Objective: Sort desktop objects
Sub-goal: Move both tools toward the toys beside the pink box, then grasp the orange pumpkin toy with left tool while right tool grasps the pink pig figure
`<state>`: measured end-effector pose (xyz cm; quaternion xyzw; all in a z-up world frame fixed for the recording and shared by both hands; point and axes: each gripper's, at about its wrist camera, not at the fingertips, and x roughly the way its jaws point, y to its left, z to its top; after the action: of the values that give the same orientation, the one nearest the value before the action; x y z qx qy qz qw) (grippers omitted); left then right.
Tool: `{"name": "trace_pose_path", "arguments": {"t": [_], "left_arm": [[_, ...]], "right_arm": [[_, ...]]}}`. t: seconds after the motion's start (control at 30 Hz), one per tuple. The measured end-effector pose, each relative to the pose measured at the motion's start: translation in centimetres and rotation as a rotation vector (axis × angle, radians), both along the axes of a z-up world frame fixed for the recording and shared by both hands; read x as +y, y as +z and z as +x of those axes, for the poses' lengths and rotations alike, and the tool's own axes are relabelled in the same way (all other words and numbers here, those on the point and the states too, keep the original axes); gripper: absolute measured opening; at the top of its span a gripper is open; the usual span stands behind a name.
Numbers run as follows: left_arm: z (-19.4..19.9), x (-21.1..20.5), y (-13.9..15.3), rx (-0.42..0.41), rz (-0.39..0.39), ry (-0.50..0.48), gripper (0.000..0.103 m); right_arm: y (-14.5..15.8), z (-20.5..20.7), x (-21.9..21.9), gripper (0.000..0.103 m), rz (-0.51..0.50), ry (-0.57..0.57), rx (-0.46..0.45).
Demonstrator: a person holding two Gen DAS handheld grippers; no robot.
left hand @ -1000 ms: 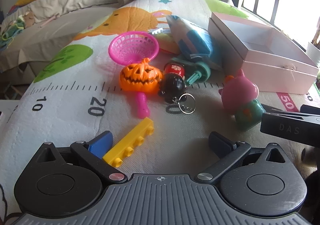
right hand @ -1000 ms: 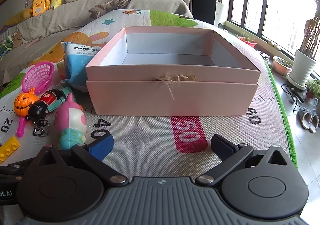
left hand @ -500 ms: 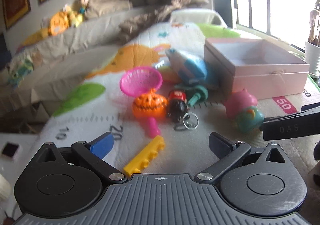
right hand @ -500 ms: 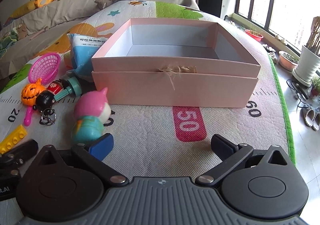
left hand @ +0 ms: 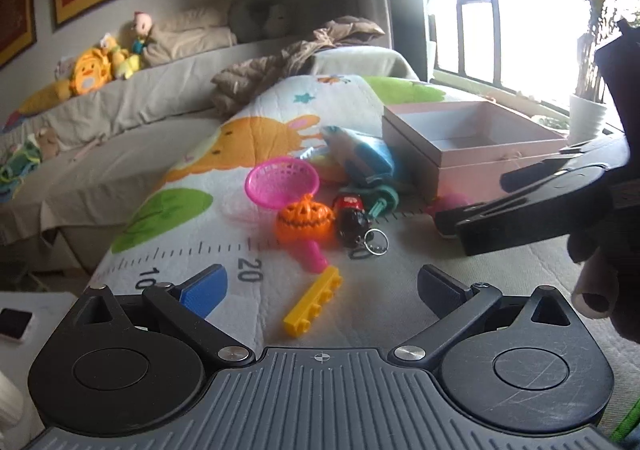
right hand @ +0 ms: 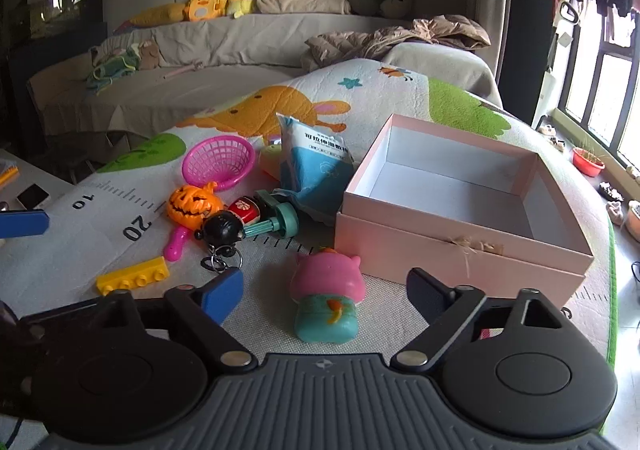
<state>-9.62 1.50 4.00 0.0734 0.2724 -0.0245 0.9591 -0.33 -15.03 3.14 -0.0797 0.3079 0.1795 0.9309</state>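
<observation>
Right wrist view: right gripper [right hand: 325,288], jaws spread, empty, above pink-and-teal figurine [right hand: 326,300] lying on play mat [right hand: 400,98] just before open pink box [right hand: 460,210]. Left of it: yellow brick [right hand: 132,276], orange pumpkin [right hand: 194,205], pink net [right hand: 218,162]. Left gripper [left hand: 320,288], jaws spread, empty, over yellow brick.

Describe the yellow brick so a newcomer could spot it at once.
Start at the pink box and cross the toy pile leftward. The yellow brick lies alone below the orange pumpkin: a flat studded bar, the pile's only yellow piece.
</observation>
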Motion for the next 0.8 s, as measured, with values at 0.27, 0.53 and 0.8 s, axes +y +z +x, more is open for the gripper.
{"name": "trace_pose_path", "arguments": {"t": [0.27, 0.53, 0.8], "left_arm": [[3.5, -0.1, -1.4, 0.107, 0.002, 0.023, 0.081], [3.5, 1.0, -1.5, 0.078, -0.009, 0.057, 0.063], [4.3, 1.7, -1.5, 0.100, -0.006, 0.099, 0.055]], "right_arm": [[-1.7, 2.1, -1.0, 0.051, 0.041, 0.009, 0.109], [-1.6, 2.1, -2.2, 0.051, 0.047, -0.012, 0.105], [-1.8, 1.6, -1.9, 0.051, 0.041, -0.007, 0.077]]}}
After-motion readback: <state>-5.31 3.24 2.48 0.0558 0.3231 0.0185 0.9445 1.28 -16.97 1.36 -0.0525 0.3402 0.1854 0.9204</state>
